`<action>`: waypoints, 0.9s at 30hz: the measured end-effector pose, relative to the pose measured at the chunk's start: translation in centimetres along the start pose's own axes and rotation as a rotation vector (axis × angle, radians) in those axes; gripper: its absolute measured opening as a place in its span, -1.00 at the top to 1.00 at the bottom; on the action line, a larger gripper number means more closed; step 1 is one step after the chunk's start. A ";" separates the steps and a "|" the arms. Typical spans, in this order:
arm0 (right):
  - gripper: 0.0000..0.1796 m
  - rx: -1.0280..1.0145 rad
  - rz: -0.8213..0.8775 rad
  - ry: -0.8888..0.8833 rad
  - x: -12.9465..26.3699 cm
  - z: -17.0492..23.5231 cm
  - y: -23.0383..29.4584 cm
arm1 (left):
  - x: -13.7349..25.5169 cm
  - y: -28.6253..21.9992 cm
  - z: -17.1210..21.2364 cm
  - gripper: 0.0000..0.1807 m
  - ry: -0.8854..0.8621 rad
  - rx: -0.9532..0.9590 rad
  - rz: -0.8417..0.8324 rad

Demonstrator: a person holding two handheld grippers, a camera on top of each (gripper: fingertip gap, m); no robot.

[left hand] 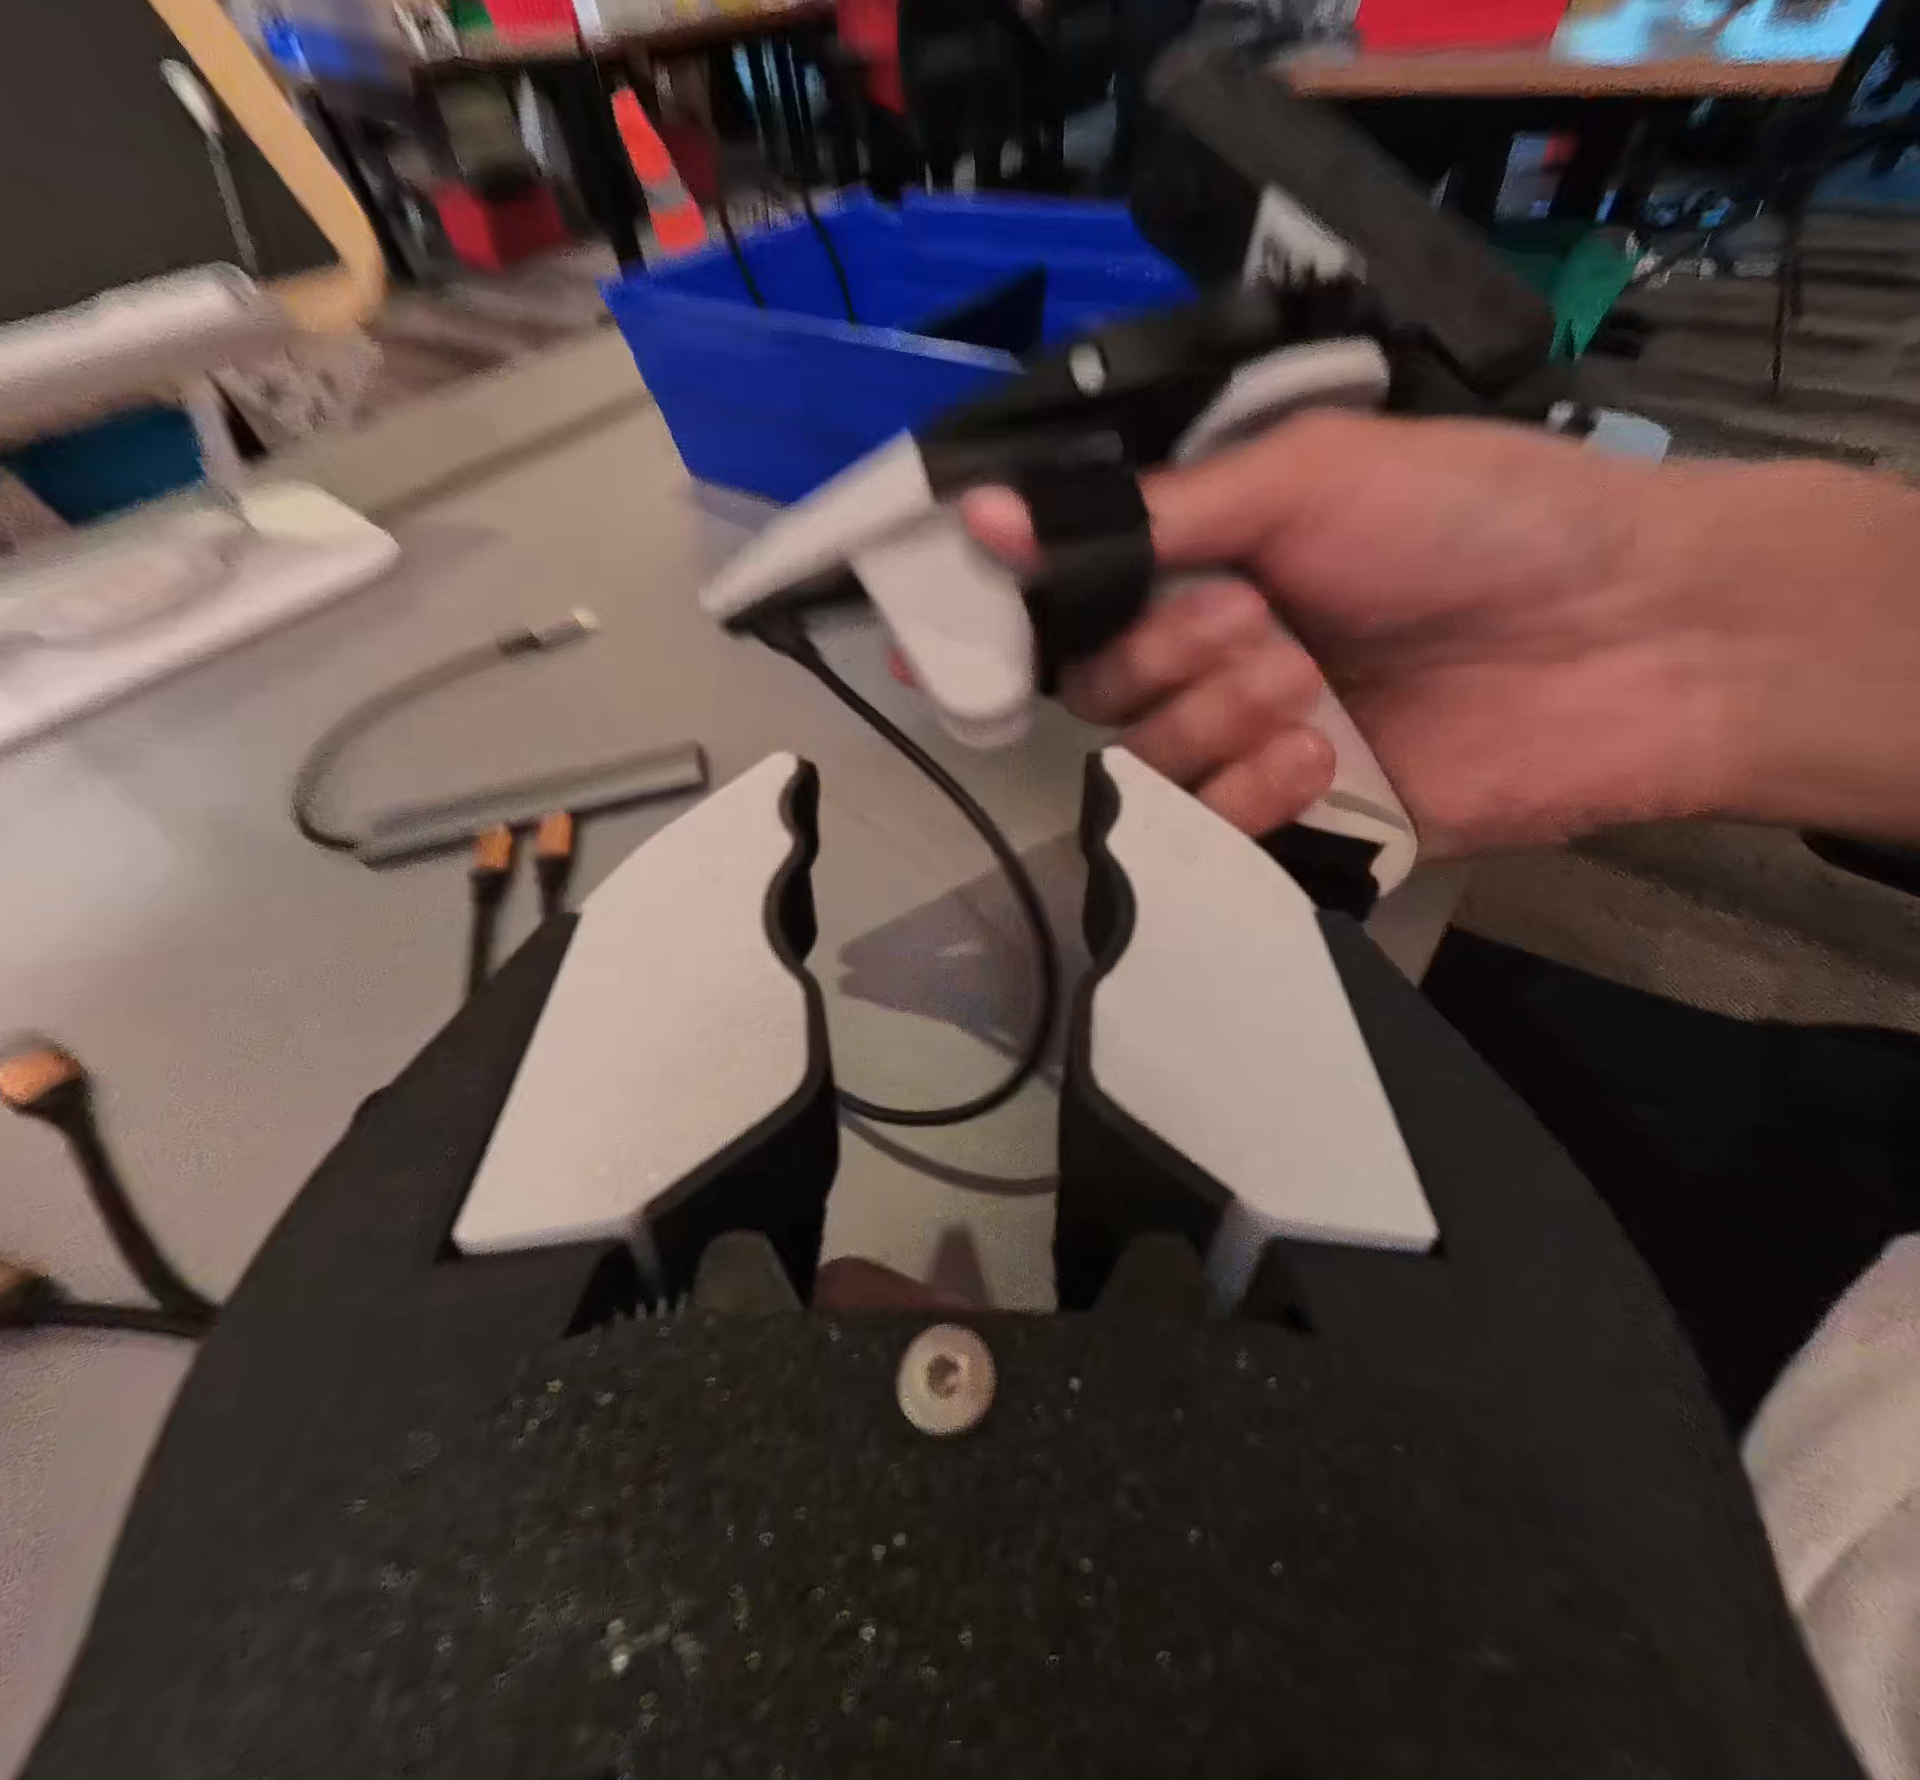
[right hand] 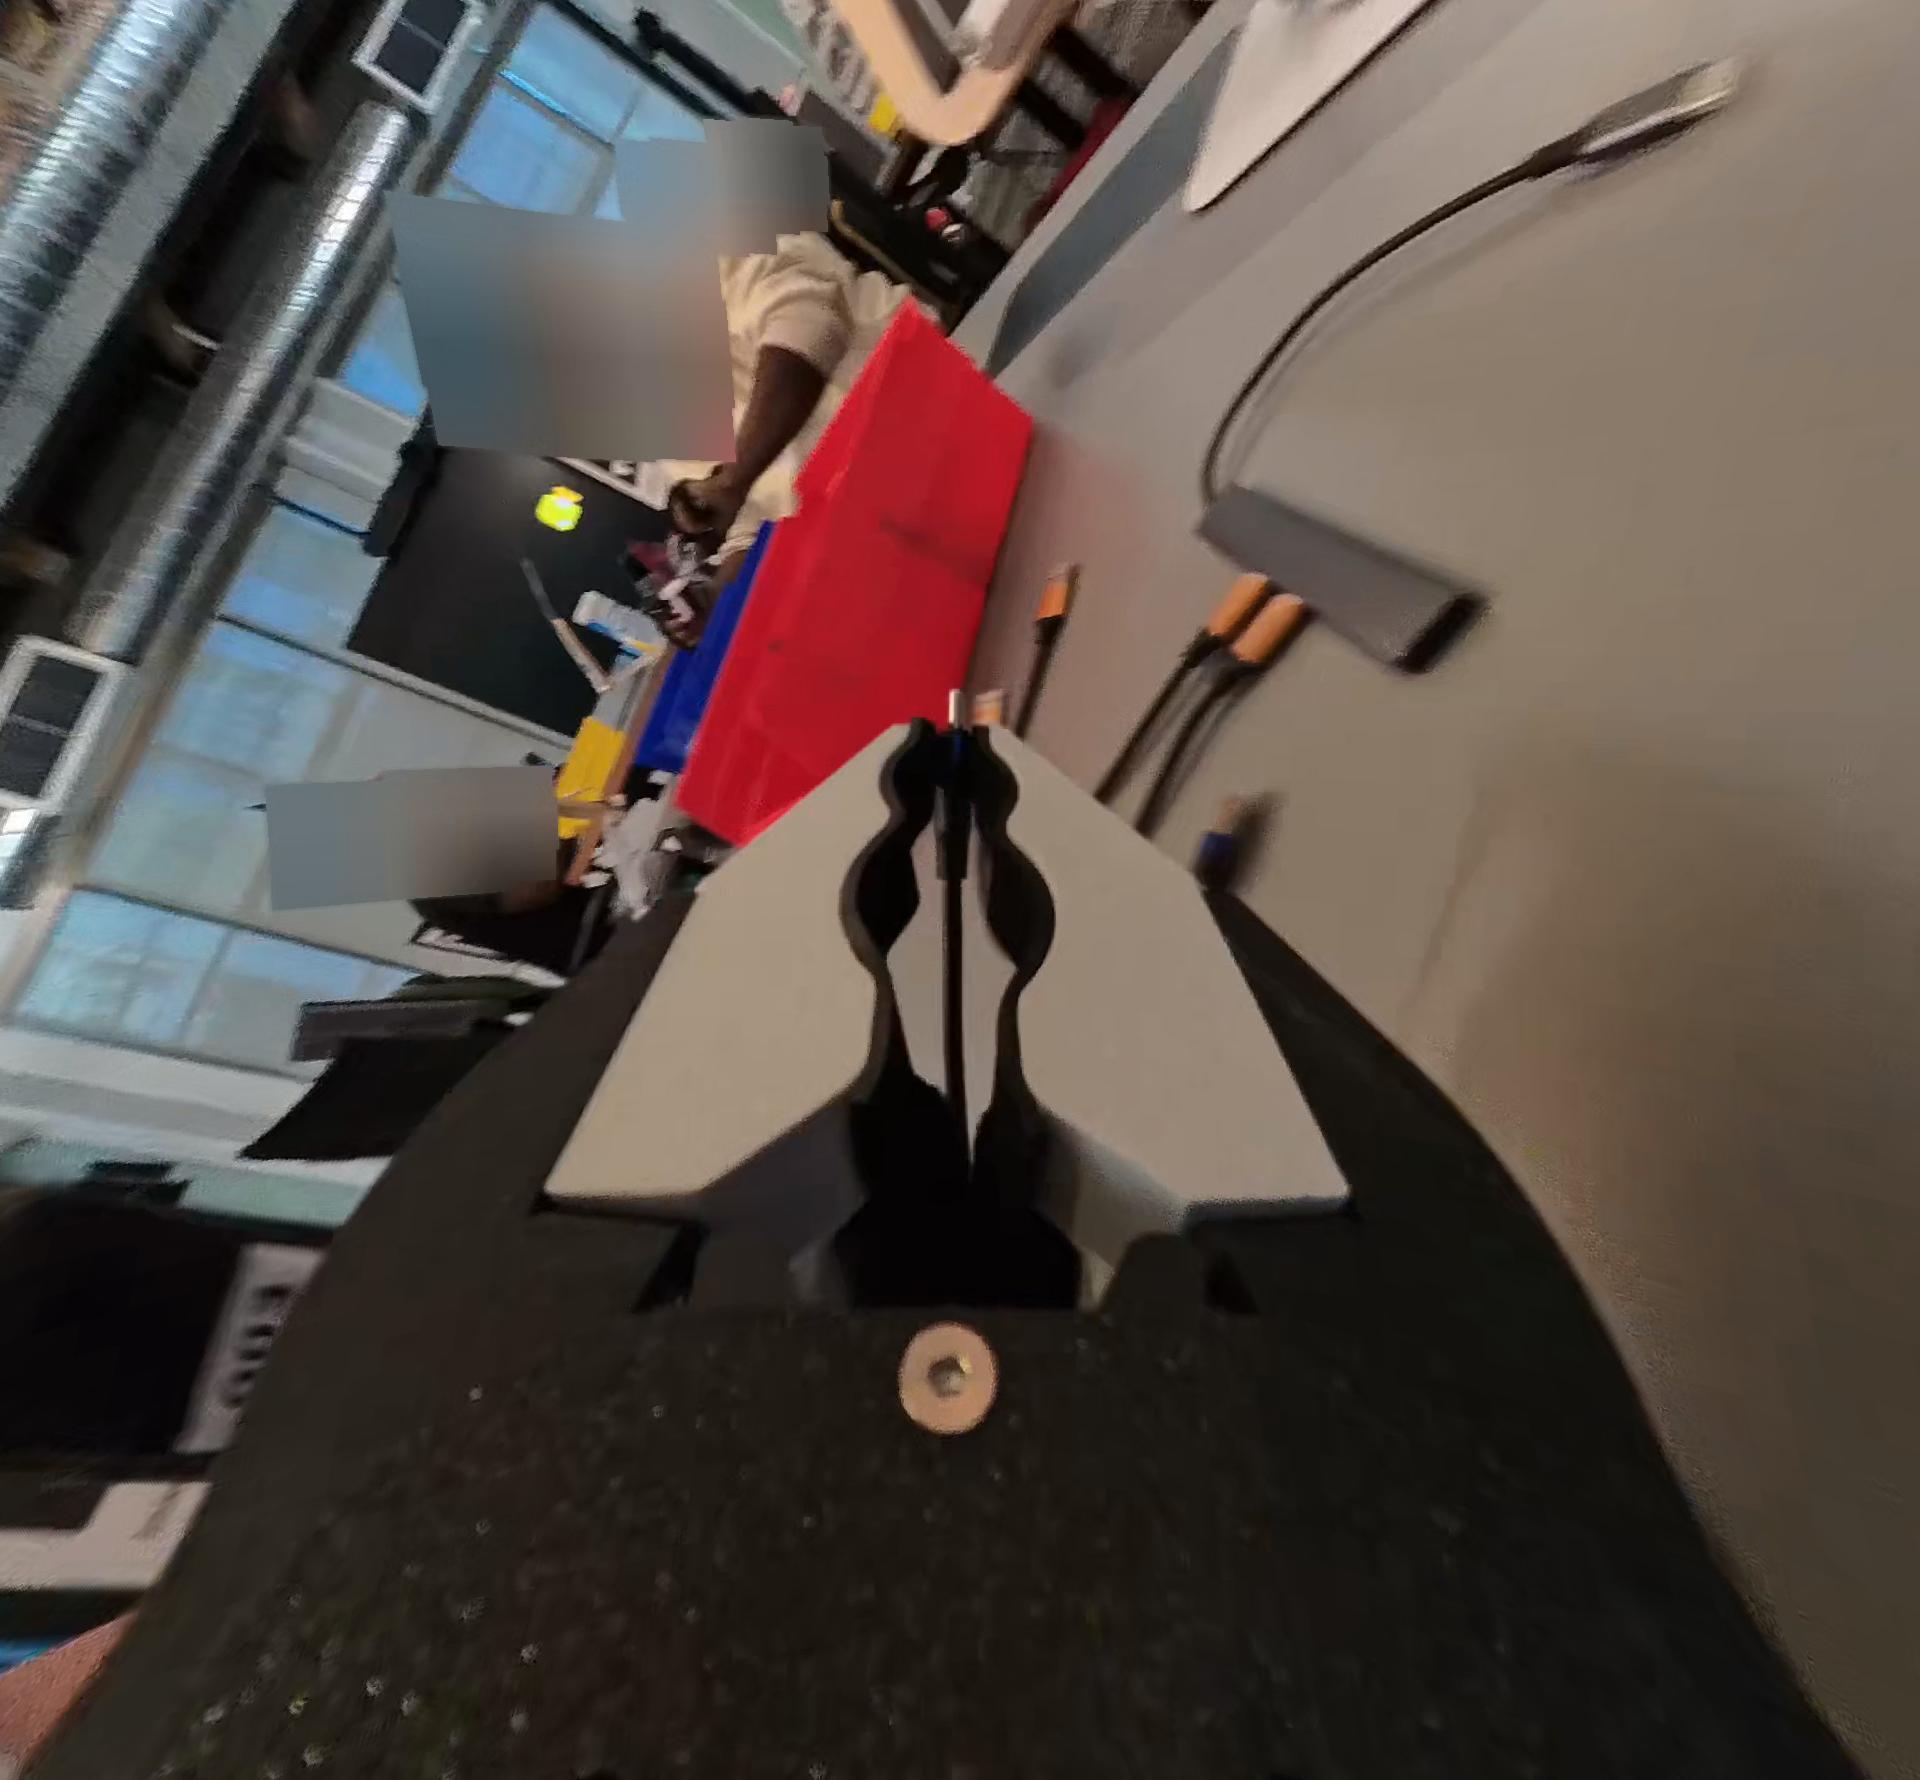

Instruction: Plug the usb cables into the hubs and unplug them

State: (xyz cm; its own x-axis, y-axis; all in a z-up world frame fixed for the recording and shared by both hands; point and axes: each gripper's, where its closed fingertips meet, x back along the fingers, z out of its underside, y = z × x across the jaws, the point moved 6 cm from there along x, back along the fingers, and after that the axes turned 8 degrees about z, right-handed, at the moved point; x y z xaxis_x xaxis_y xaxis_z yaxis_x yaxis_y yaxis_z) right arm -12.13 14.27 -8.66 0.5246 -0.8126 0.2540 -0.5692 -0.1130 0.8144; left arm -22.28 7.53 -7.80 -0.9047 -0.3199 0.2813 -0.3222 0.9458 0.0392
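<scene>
The left gripper [left hand: 948, 774] hangs above the grey table [left hand: 208, 982] with its jaws parted by a wide gap and nothing between them. A thin black cable [left hand: 997, 857] loops down through that gap, touching neither finger as far as the view shows.

Ahead of the left jaws and a little to their right, a hand [left hand: 1403, 650] holds the right gripper [right hand: 954, 743], rolled on its side. Its jaws are pressed nearly together on the black cable's plug [right hand: 951, 831]; a small metal tip [right hand: 956, 707] sticks out just past the fingertips. The cable runs back between the fingers toward the gripper body.

The grey hub [left hand: 540, 800] lies flat on the table, ahead and to the left of the left jaws. Two orange-ended plugs [left hand: 525, 842] sit in its near side, side by side, their dark leads trailing toward the left jaws. The hub's own lead [left hand: 353, 743] curves away to a loose metal connector [left hand: 551, 634] farther out. In the right wrist view the hub shows to the right of the closed jaws, well apart from the held plug.

Another orange plug [right hand: 1055, 592] lies unplugged on the table between the hub and a red bin [right hand: 883, 587]. A blue-ended plug [right hand: 1226, 831] rests just beside the right finger. A blue bin [left hand: 831, 380] stands beyond the left jaws, with two dark cables rising out of it.
</scene>
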 end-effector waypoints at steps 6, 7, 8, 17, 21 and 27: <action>0.94 -0.156 -0.198 0.098 1.4 1.0 3.8 | -0.3 2.4 0.4 0.55 0.028 -0.026 -0.217; 0.95 -0.170 -0.215 0.116 1.6 1.4 3.9 | 0.1 2.9 0.1 0.68 0.010 -0.050 -0.238; 0.95 -0.181 -0.233 0.130 1.8 1.7 3.8 | 0.6 3.3 -0.2 0.77 -0.013 -0.082 -0.262; 0.95 -0.284 -0.382 0.282 1.0 3.3 3.1 | 1.7 2.6 -1.0 0.80 -0.072 -0.350 -0.128; 0.95 -0.369 -0.467 0.309 0.9 4.0 3.8 | 2.1 3.2 -1.0 0.78 -0.077 -0.245 -0.115; 0.95 -0.440 -0.516 0.330 0.8 4.2 3.9 | 2.3 3.1 -0.8 0.90 -0.083 -0.290 -0.124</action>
State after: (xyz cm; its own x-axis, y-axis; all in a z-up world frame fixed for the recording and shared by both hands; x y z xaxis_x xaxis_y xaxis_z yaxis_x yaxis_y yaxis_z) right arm -16.61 10.80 -7.45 0.8579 -0.4973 -0.1294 0.0690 -0.1380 0.9880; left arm -25.17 9.78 -6.21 -0.8869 -0.4260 0.1785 -0.3497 0.8718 0.3431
